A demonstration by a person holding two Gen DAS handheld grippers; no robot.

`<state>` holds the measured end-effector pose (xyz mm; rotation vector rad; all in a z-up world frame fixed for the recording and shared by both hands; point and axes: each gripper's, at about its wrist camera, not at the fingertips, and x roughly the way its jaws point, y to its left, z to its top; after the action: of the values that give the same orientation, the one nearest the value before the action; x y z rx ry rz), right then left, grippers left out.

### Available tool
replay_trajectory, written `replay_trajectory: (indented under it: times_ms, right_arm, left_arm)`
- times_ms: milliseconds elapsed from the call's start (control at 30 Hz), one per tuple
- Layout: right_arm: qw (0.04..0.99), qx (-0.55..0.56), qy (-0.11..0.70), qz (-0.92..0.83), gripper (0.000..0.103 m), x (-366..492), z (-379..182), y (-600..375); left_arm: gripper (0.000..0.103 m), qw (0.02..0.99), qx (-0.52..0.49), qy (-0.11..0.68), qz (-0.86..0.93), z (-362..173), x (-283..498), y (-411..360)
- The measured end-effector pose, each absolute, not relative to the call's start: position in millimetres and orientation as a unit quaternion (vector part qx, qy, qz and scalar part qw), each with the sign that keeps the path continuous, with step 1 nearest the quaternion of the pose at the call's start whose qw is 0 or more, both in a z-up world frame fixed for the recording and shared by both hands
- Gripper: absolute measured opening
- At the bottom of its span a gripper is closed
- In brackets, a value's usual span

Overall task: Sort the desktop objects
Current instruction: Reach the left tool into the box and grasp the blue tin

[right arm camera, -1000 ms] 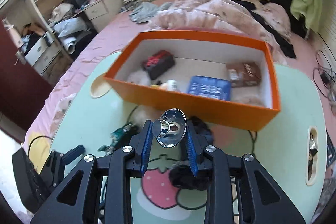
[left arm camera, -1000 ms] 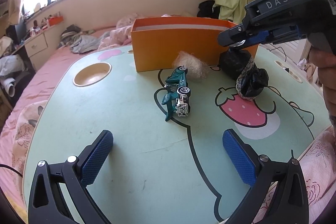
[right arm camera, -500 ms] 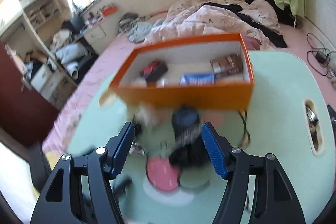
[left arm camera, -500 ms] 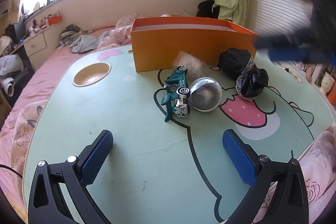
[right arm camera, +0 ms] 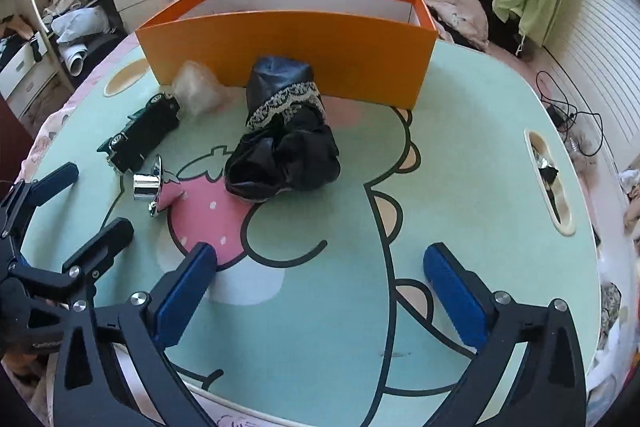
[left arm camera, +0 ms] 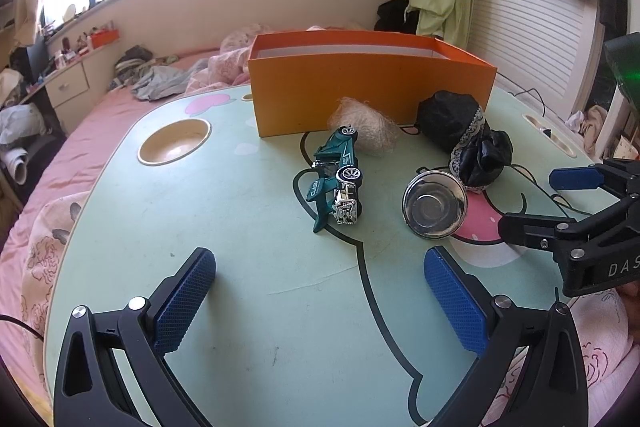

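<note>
One orange box (left arm camera: 372,95) stands at the table's far side; near it lie one green toy car (left arm camera: 336,183), one silver funnel (left arm camera: 435,205), one black lace-trimmed pouch (right arm camera: 286,147) and one pale fibre ball (left arm camera: 366,131). The left gripper (left arm camera: 320,303) is spread wide and empty. The right gripper (right arm camera: 320,295) is opening, with nothing between its jaws.

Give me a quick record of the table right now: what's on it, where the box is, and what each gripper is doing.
table: green cartoon top
box: orange, at the far side
loose items: toy car, shiny reflector on its side, black bag, netted wad
left gripper: open, nothing between the fingers
right gripper: jaws opening, nothing between them
reflector: lies on the table, not in the box
</note>
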<state>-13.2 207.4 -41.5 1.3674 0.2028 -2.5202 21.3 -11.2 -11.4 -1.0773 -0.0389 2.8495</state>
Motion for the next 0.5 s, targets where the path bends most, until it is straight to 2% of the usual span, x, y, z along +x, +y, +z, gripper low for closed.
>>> replay_trajectory:
  times_ms: [333, 500]
  right_arm:
    - [0.135, 0.466, 0.067, -0.872, 0.103, -15.2, -41.1, 206.9]
    - [0.136, 0.466, 0.067, -0.872, 0.103, -15.3, -40.5, 206.9]
  left_arm:
    - [0.103, 0.041, -0.332, -0.013, 0.942, -5.2, 33.6, -15.4]
    - [0.103, 0.115, -0.334, -0.046, 0.934, 32.4, 22.0, -20.4]
